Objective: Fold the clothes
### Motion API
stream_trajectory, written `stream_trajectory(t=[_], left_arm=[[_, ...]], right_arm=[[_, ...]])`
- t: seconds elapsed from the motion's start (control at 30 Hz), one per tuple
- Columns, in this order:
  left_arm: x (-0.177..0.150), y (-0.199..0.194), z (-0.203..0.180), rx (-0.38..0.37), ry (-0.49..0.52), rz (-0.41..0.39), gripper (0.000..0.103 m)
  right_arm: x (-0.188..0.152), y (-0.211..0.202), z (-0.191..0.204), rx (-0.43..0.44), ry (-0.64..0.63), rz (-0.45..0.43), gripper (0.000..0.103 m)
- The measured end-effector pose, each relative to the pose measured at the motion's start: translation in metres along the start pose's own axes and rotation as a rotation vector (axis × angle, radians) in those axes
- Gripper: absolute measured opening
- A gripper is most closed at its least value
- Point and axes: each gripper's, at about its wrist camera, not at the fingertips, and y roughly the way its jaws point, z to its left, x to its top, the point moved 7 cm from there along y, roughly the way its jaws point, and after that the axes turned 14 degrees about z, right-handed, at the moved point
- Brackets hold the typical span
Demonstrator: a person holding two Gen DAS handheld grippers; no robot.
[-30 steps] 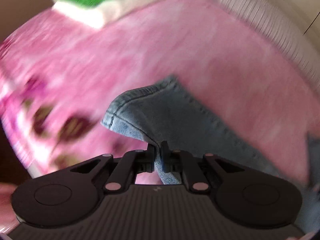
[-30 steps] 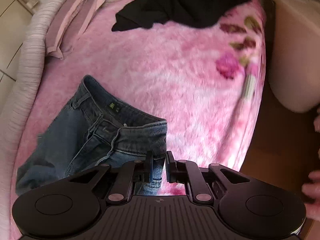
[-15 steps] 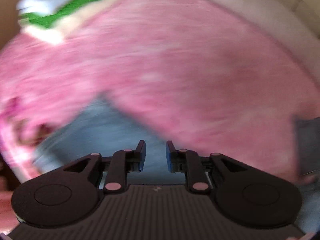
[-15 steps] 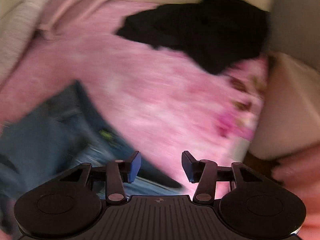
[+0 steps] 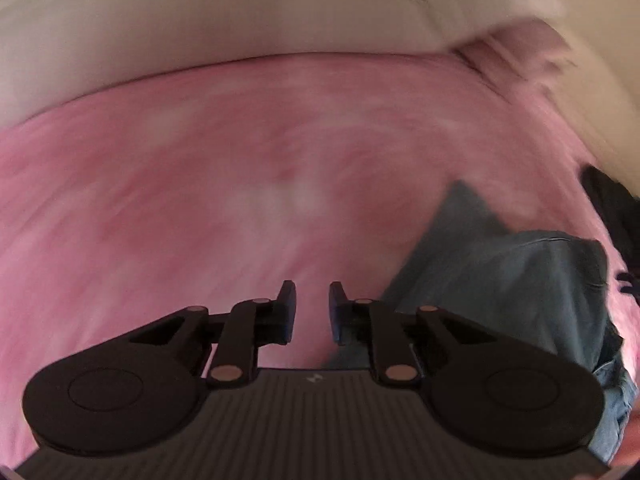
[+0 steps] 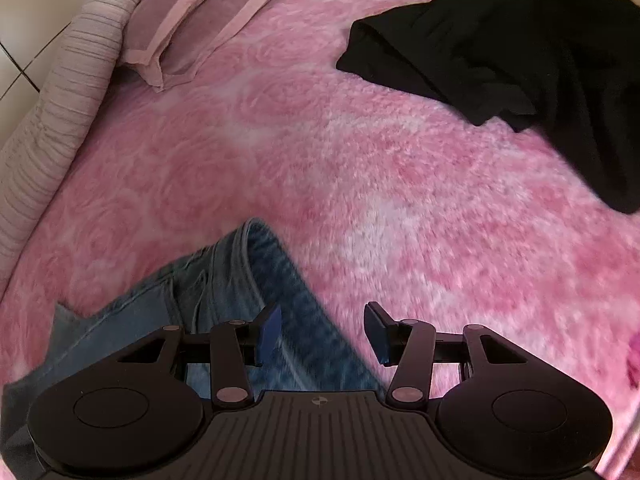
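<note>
The blue jeans (image 6: 224,280) lie bunched on the pink fluffy blanket (image 6: 360,160), waistband end up, at the lower left of the right wrist view. My right gripper (image 6: 322,328) hovers just above them, open wide, with nothing pinched between its pads. In the blurred left wrist view the jeans (image 5: 520,280) sit to the right of my left gripper (image 5: 312,304). Its jaws are closing, a narrow gap is left, and only the bare blanket (image 5: 240,180) shows between them.
A crumpled black garment (image 6: 500,52) lies at the far right of the bed; its edge (image 5: 616,208) shows in the left wrist view. A pink pillow (image 6: 200,20) rests at the far left against a striped grey bolster (image 6: 60,80). The pale bolster (image 5: 240,12) runs along the blanket's far side.
Both grippers were shut on the jeans a second ago and have let go. The left gripper swung away over bare blanket. The right gripper opened wide and shifted, leaving the jeans lying.
</note>
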Motion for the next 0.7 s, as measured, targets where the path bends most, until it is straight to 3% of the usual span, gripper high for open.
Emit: stream_trajectory(t=[0.1,0.2,0.27,0.37,0.4,0.43,0.5,0.57,0.63,0.7], left_arm=[[0.046,0.037,-0.027,-0.082,0.086,0.071,0.013],[0.069,0.074,-0.055,-0.127,0.182,0.149,0.014],[0.07,0.1,-0.077,-0.135,0.276,0.242,0.014],[0.057,0.109,-0.096,-0.119,0.397,0.272,0.018],[0.055,0.109,-0.098,-0.114,0.402,0.275,0.015],[0.053,0.109,-0.101,-0.11,0.406,0.277,0.004],[0.045,0.1,-0.104,-0.138,0.364,0.259,0.003],[0.031,0.076,-0.097,-0.147,0.269,0.184,0.003],[0.018,0.039,-0.075,-0.189,0.056,0.106,0.003],[-0.006,-0.008,-0.047,-0.162,-0.127,0.007,0.003]], right_arm=[[0.016,0.01,-0.012,-0.005,0.026,-0.005,0.05],[0.024,0.017,-0.023,0.0,0.064,-0.002,0.05],[0.025,0.019,-0.029,0.005,0.08,0.005,0.05],[0.02,0.022,-0.038,-0.003,0.102,0.017,0.05],[0.018,0.024,-0.04,-0.008,0.111,0.021,0.05],[0.016,0.025,-0.042,-0.009,0.12,0.025,0.05],[0.012,0.029,-0.043,-0.007,0.142,0.034,0.05],[0.01,0.03,-0.039,-0.014,0.139,0.032,0.05],[0.011,0.029,-0.031,-0.01,0.113,0.039,0.05],[0.011,0.026,-0.023,0.0,0.082,0.039,0.05]])
